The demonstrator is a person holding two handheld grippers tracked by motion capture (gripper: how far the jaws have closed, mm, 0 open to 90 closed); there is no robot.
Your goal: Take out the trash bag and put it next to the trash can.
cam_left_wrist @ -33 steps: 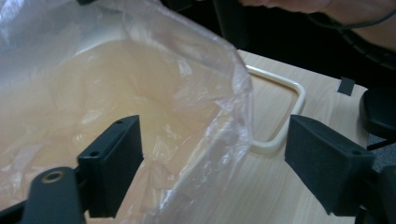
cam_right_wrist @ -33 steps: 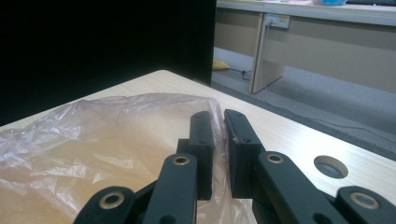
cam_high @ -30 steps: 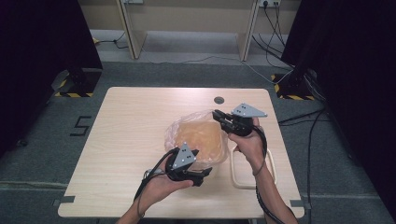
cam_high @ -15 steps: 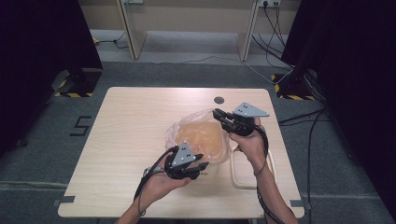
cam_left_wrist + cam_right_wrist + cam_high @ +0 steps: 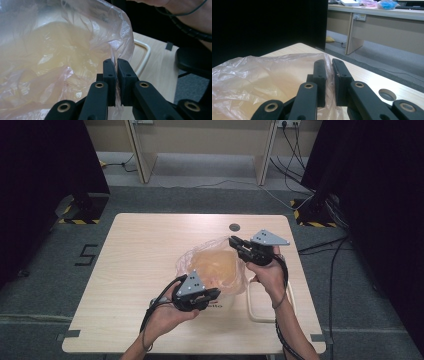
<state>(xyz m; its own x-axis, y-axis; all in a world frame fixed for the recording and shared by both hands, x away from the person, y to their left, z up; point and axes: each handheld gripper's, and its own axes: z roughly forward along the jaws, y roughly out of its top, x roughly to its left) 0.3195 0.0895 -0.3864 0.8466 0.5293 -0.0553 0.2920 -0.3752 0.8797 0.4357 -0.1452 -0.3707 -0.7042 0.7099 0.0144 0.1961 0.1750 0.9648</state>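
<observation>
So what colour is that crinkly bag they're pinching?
The plastic bag is clear with a pinkish tint, yellowish-tan inside; the left gripper view shows it best.

The bag [image 5: 62,50] is thin, glossy, crinkled clear plastic with a yellowish content that looks smooth, perhaps plastic too, on a table [image 5: 135,265] of pale matt wood-grain, by matt black gripper jaws.

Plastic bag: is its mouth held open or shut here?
Open. Each gripper pinches one side of the plastic bag: the left gripper, whose jaws have just closed, the near rim; the right gripper the far rim.
</observation>
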